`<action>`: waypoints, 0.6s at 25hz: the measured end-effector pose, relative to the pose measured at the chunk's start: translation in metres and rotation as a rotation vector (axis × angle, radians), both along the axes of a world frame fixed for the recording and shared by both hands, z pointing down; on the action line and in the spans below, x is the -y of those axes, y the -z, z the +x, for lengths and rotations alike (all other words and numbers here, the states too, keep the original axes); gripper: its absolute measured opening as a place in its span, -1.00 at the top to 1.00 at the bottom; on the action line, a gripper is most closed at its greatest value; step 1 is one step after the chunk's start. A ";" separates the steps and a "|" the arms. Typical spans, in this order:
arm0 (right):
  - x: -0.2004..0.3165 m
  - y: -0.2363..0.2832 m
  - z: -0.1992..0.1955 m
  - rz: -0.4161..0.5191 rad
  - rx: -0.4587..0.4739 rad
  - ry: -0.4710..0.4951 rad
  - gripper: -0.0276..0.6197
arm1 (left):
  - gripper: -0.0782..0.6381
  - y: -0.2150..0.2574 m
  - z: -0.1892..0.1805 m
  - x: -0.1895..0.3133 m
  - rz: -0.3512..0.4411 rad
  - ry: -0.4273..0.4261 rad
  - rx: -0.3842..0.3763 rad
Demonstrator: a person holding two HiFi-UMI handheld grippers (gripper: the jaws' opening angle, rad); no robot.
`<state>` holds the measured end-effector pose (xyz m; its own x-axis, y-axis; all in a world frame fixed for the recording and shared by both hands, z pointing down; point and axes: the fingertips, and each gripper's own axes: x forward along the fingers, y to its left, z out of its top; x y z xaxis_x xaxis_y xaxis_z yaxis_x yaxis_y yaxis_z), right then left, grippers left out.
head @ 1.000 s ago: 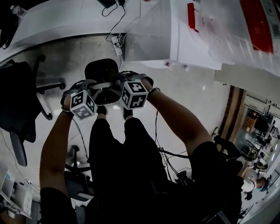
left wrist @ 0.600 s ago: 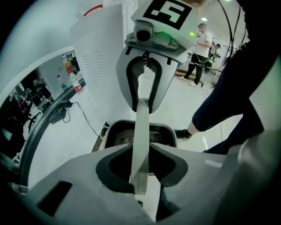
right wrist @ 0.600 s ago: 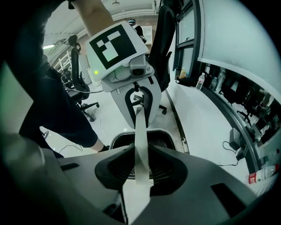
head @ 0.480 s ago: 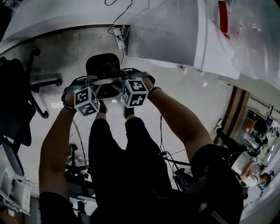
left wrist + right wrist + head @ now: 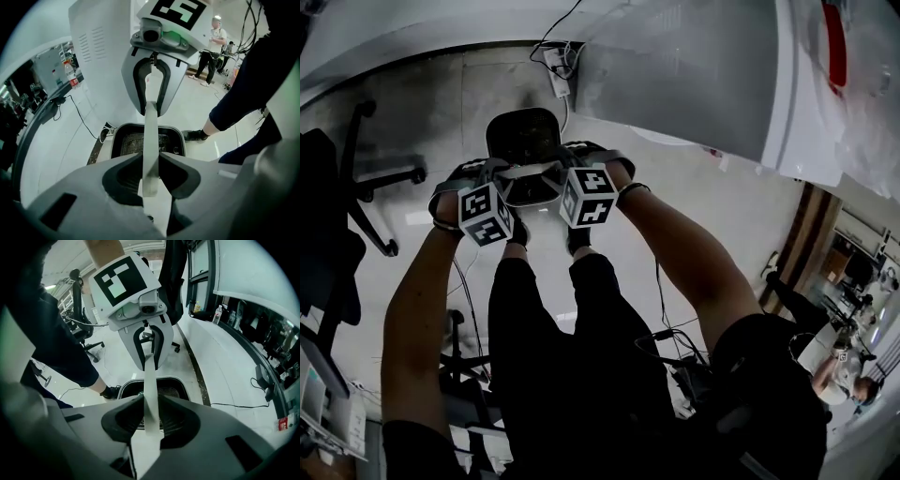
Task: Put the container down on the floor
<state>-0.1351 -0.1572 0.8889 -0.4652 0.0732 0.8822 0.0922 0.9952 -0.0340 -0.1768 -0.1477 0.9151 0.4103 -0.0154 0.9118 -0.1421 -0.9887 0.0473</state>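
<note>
**A:** What's nearest in the head view?

**B:** Left of centre, the left hand-held gripper (image 5: 508, 178) and the right hand-held gripper (image 5: 559, 172). They face each other, and each has its jaws pinched onto the pale handle (image 5: 532, 172).

**A:** And the container?

**B:** The dark container (image 5: 523, 137) hangs under that handle at upper centre. It is just beyond the person's shoes (image 5: 575, 239), over the pale floor (image 5: 694, 206). I can't tell whether it touches.

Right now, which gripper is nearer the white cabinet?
The right gripper, toward the cabinet; the left gripper holds the other end of the handle, toward the office chair.
</note>
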 end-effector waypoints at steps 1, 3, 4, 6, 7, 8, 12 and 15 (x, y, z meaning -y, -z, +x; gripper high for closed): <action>0.001 -0.005 0.000 -0.001 -0.003 -0.001 0.64 | 0.50 -0.005 0.000 0.000 -0.004 -0.001 0.001; 0.002 -0.016 0.001 -0.002 -0.009 -0.003 0.64 | 0.50 -0.014 0.001 0.001 -0.015 -0.004 0.004; 0.003 -0.020 0.002 -0.004 -0.011 -0.004 0.64 | 0.50 -0.018 0.001 0.002 -0.016 -0.006 0.006; 0.003 -0.027 0.002 -0.011 -0.013 -0.008 0.64 | 0.50 -0.025 0.002 0.003 -0.012 -0.012 0.010; 0.003 -0.031 0.003 -0.013 -0.013 -0.010 0.64 | 0.50 -0.029 0.002 0.003 -0.012 -0.014 0.011; 0.005 -0.034 0.003 -0.013 -0.014 -0.012 0.64 | 0.50 -0.032 0.002 0.004 -0.014 -0.014 0.010; 0.011 -0.051 0.000 -0.003 -0.019 -0.013 0.64 | 0.50 -0.049 0.000 0.011 -0.016 -0.004 0.018; 0.014 -0.063 -0.001 0.000 -0.028 -0.007 0.63 | 0.50 -0.061 -0.001 0.014 -0.016 0.002 0.021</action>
